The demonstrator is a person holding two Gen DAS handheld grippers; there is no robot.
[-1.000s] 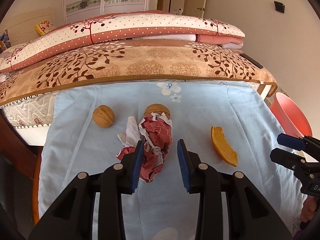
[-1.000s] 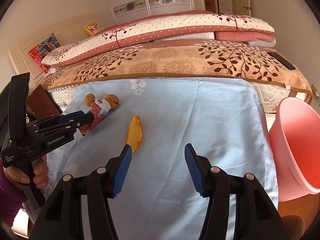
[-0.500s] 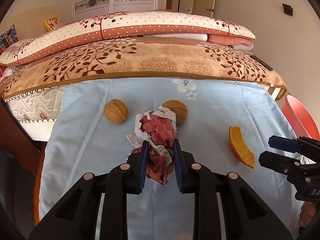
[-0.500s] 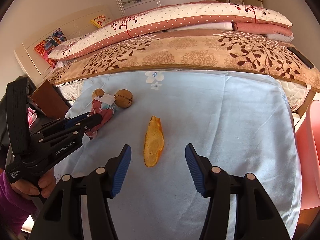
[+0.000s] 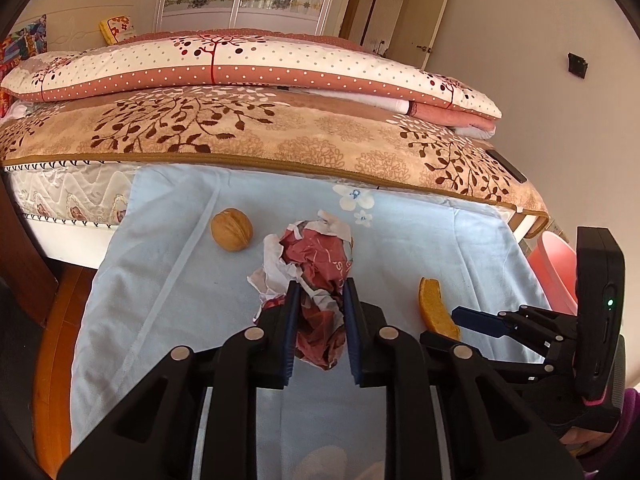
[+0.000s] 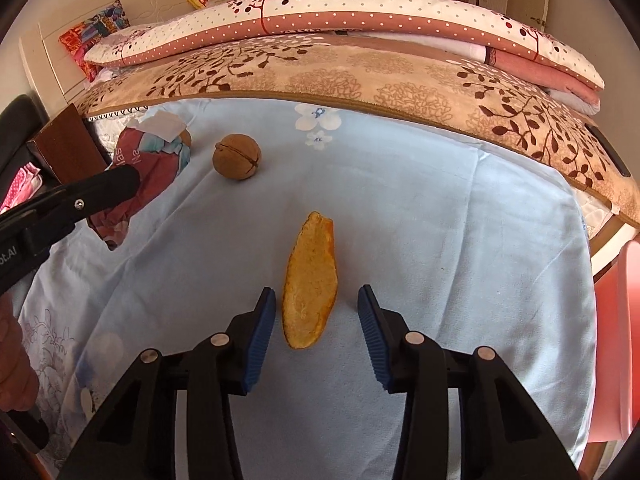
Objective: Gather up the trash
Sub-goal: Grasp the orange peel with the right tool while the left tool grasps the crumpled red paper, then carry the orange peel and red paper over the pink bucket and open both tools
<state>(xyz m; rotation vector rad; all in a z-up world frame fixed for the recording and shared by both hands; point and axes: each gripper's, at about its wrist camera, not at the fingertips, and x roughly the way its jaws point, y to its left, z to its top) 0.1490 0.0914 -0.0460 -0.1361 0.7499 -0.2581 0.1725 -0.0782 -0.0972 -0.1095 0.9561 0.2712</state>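
Left gripper (image 5: 319,308) just closed, clenched on crumpled red wrapper (image 5: 318,280), right gripper (image 6: 317,312) closing, pads astride orange peel (image 6: 310,280), untouched, on blue sheet (image 6: 440,240)

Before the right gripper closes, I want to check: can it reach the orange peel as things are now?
Probably yes: the orange peel lies flat between the closing right gripper pads, untouched, nothing blocking.

Red wrapper (image 6: 150,164) — "las"; left gripper (image 6: 120,184) — "ot.AI".
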